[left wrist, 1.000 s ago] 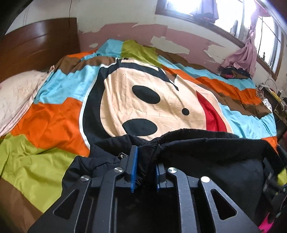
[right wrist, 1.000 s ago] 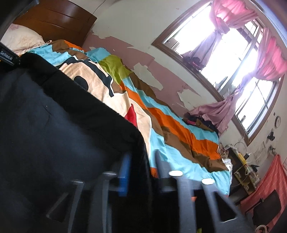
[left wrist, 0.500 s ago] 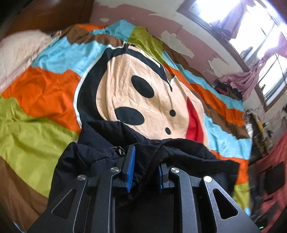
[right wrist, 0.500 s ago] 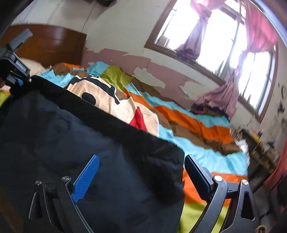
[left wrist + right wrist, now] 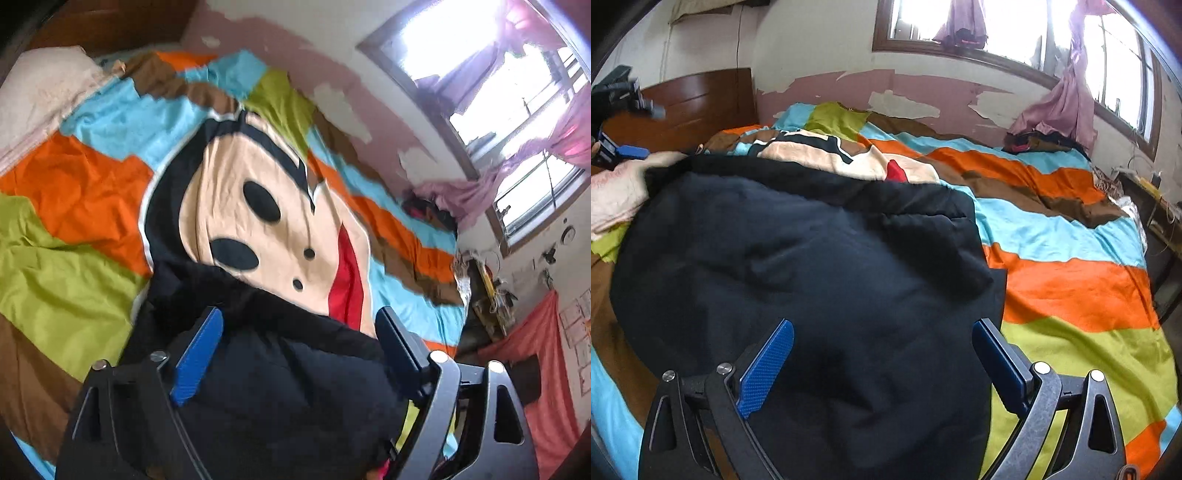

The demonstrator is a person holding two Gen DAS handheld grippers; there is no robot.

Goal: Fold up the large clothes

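**Desk:** What does the frame show?

**Stringer:** A black padded jacket (image 5: 812, 266) lies on a bed, on a striped cartoon-print bedspread (image 5: 1071, 280), near its foot end. The left gripper (image 5: 299, 336) has just been opening; its jaws stand wide, with the jacket's folded edge below and between them, but the pads press nothing. The right gripper (image 5: 882, 354) has also just been opening and hangs over the jacket's middle, holding nothing.

**Desk:** So a fold has been laid?

**Stringer:** That seems the likeliest reading. The far edge sits doubled over, and both grippers are free.

**Desk:** How should the step go from here?

**Stringer:** Padded cloth springs back, so the crease probably wants pressing flat before the next fold. Each gripper would do best taking a matching corner, so that the edges meet squarely. The right-hand corner of the fold juts out unevenly and may need tidying first.

**Desk:** Any containers?

**Stringer:** None that can be made out. A pale pillow (image 5: 40, 96) lies by the wooden headboard (image 5: 698, 99); a heap of dark clothes (image 5: 1038, 142) sits under the window (image 5: 1015, 29).
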